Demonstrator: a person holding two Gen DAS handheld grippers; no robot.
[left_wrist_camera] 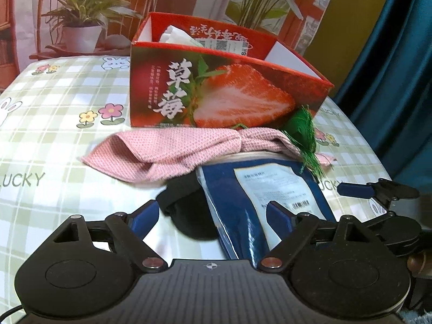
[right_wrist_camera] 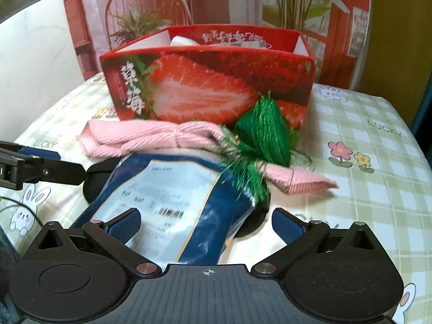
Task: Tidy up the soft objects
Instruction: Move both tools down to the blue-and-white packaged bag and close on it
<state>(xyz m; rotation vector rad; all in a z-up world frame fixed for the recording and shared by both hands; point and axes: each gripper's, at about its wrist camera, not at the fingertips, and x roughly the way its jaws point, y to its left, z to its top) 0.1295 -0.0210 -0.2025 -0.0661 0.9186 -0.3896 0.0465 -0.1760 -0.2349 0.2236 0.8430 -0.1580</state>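
Resting on a checked tablecloth (left_wrist_camera: 54, 124) printed with flowers and rabbits: a pile of soft items, just in front of a red strawberry box (left_wrist_camera: 216, 89).

Box: open at the top, standing at the far middle of the table, holding white paper or packaging inside; contents not fully readable.

Pink cloth (left_wrist_camera: 167, 151): lying crumpled across the near foot of the box, running left to right, touching or nearly touching the box front.

Green tassel (right_wrist_camera: 259, 140): lying on the right part of the pink cloth, against the lower right corner of the box.

Blue pouch (left_wrist_camera: 259, 189) with a white label and barcode: lying nearer than the cloth, its far end tucked under or against the cloth.

Black item (left_wrist_camera: 189, 210): lying partly under the left side of the pouch; kind not determinable.

Left gripper (left_wrist_camera: 213, 216): jaws spread wide, pinching nothing; black item and left edge of the pouch showing between the blue pads, no contact visible.

Right gripper (right_wrist_camera: 206, 226): jaws spread wide, pinching nothing; near end of the pouch lying between the pads, left pad over the label, contact not determinable.

Both grippers side by side, each visible at the edge of the other's view.
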